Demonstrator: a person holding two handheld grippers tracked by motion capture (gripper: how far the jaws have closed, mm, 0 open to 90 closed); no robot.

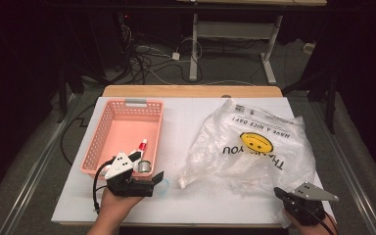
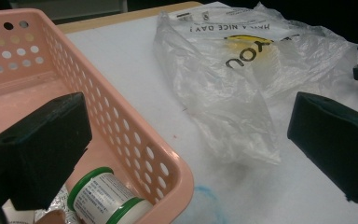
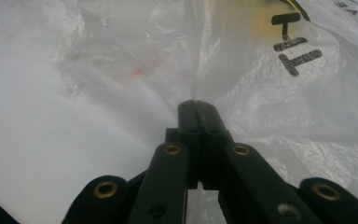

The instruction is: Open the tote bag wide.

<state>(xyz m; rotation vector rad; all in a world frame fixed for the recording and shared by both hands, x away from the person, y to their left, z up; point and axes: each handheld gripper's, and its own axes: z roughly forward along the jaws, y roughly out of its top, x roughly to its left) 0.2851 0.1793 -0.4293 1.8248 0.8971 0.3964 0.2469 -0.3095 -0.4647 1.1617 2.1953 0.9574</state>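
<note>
Standing by the table, I judged the job barely begun: things from the pink basket (image 1: 127, 134) seemed meant for the plastic bag (image 1: 254, 147), and nothing looked moved across yet. The bag lay crumpled and mostly flat on the white tabletop (image 1: 186, 200), just right of the basket, with no bulge in it that I could make out. The right gripper (image 3: 196, 105) had its jaws pressed together on a fold of the bag's near edge, at the corner farthest from the basket, probably to lift the mouth open. The left gripper (image 1: 157, 178) hovered at the basket's near right corner, jaws wide apart and holding nothing. Inside that corner lay a small roll (image 2: 105, 196) with green rims and a white label, and beside it a red-and-white tube (image 1: 141, 145); both were yet to be picked up.

On the bag I could read "THANK YOU" and "HAVE A NICE DAY!" around a yellow smiley face, all upside down from the person's side. The roll's label carried fine print too small to read. A faint blue scribble (image 2: 209, 200) marked the tabletop just outside the basket's corner.
</note>
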